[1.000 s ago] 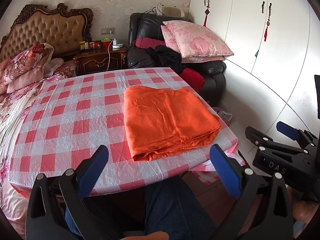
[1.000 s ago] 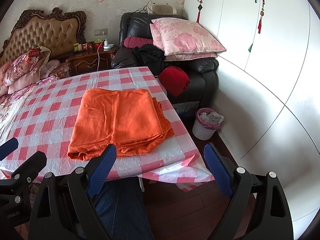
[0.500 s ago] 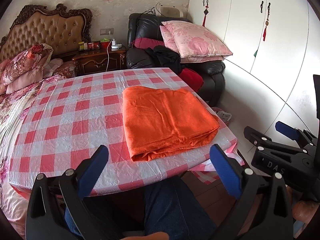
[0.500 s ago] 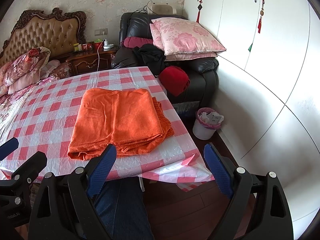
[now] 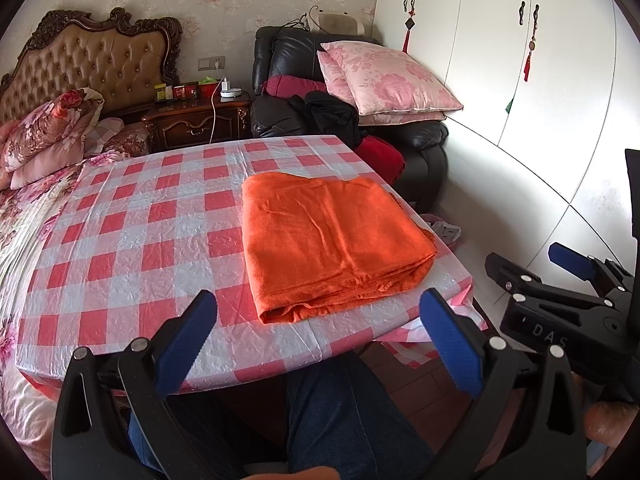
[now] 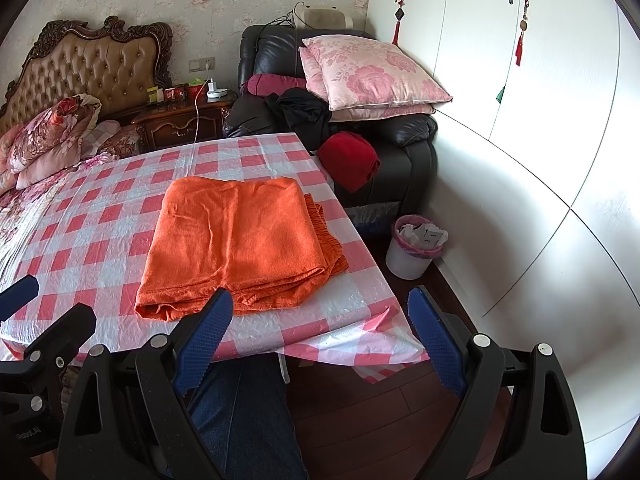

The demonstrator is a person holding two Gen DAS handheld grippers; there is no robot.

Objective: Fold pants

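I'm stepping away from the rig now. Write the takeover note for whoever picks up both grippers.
Left gripper: open, empty, held short of the table's near edge.
Right gripper: open, empty, also off the table.
Orange pants: folded into a flat rectangle on the checked tablecloth, near its right edge; elastic waistband peeks out on the right.
Done: folding looks complete.
Left: perhaps tidy that waistband edge; otherwise nothing.

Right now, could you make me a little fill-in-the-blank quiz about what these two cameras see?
1. The folded pants are ____ in colour.
2. They lie on a tablecloth checked in white and ____.
3. The left gripper and the right gripper both stand ____, holding nothing.
4. The small white bin stands on the ____, beside the table.

Missing words: orange; red; open; floor
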